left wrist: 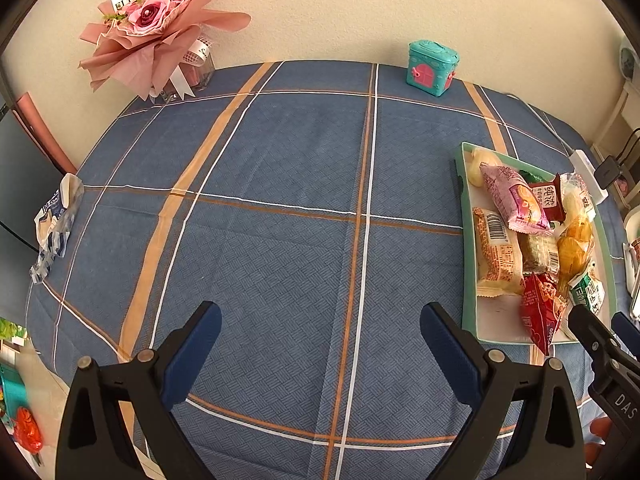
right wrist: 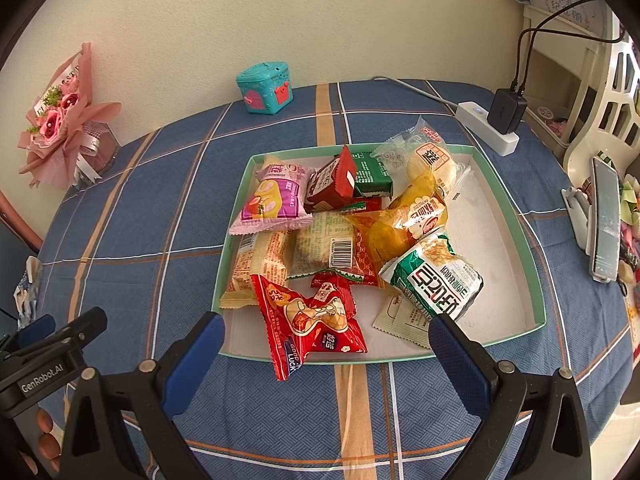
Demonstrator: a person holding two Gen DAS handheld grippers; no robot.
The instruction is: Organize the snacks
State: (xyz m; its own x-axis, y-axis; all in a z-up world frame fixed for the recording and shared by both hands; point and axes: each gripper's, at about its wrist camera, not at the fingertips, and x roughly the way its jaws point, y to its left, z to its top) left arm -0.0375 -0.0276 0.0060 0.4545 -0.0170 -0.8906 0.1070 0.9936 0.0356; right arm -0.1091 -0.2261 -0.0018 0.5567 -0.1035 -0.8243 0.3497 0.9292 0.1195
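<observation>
A shallow green-rimmed tray [right wrist: 516, 216] [left wrist: 466, 240] holds several snack packets. A red packet [right wrist: 316, 320] [left wrist: 540, 316] hangs over the tray's near rim. Behind it lie a pink packet [right wrist: 276, 200] [left wrist: 516, 200], a green-and-white packet [right wrist: 436, 280], a yellow packet [right wrist: 404, 220] and a beige packet [right wrist: 260, 264]. My right gripper [right wrist: 326, 344] stands open just in front of the red packet, holding nothing. My left gripper [left wrist: 320, 332] is open over bare tablecloth, left of the tray, with nothing between its fingers.
The blue plaid tablecloth [left wrist: 280, 240] covers the table. A teal toy box [left wrist: 432, 68] [right wrist: 265, 88] and a pink bouquet [left wrist: 160, 24] [right wrist: 60, 128] stand by the wall. A white power strip with charger [right wrist: 492, 126] lies behind the tray. A crumpled wrapper [left wrist: 56, 220] lies at the left edge.
</observation>
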